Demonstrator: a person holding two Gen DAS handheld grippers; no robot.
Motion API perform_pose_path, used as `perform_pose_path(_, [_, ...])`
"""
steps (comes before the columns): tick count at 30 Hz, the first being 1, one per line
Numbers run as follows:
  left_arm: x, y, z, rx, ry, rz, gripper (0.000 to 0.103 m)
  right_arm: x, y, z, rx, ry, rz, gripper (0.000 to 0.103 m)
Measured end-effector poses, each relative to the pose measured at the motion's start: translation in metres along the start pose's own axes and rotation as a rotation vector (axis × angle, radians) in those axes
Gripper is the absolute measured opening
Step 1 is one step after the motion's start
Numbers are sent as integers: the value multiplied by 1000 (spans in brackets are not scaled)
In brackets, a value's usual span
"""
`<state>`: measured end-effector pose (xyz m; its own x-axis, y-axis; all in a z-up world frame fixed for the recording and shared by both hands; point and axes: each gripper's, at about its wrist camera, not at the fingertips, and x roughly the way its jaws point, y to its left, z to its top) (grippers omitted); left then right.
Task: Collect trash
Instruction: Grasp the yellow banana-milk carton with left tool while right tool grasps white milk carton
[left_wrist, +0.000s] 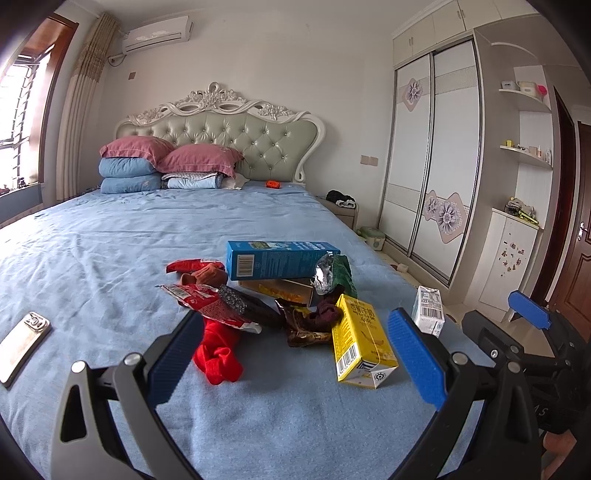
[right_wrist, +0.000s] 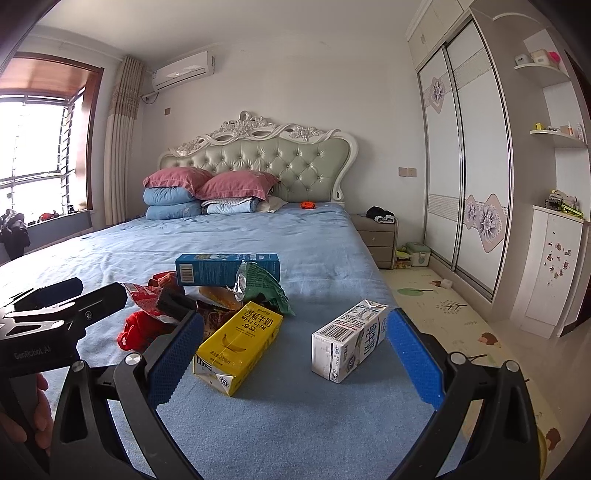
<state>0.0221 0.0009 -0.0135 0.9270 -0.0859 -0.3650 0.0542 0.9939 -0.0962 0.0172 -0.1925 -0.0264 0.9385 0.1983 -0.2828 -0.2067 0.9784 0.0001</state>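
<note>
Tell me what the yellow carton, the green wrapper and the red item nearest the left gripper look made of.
Yellow carton: printed coated paperboard, creased folded end.
Green wrapper: thin plastic film with silvery foil lining, crumpled.
Red item: soft knitted fabric, matte and limp, probably a sock.

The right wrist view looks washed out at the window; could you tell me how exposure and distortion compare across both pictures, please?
Right wrist view: the window is blown out to white, and the wardrobe edges bow from the fisheye. Left wrist view: its window is also overexposed, the wardrobe curves likewise, and dark vignetting fills the corners; the yellow carton stays sharp and evenly lit.
</note>
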Motion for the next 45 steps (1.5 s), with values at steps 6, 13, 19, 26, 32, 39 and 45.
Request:
perform_pose_path(6, [11,-10,-4,15,28,-8,99,3,-13,-2,5,25,-21,95])
perform_pose_path(13, [36,-26,-10,19,107,-41,99,8,-36,-1,39,50,-12,95])
perform_pose_path(19, [64,-50,-19,74,198,-16,99,15,-51,2,31,77,-15,95])
perform_pose_path(26, [91,-70,-23,108,300,-10,99,28,-68,0,53,132,11,95])
perform_pose_path(32, [116,-81,-22,122,378,-24,99,43,-79,-2,67,196,30,95])
perform_pose_path(39, [144,-87,-25,119,466,-70,62,56,-85,-4,95,253,44,95])
perform_pose_path(45, [153,-82,-28,81,497,-110,51,66,-84,-3,113,290,52,95])
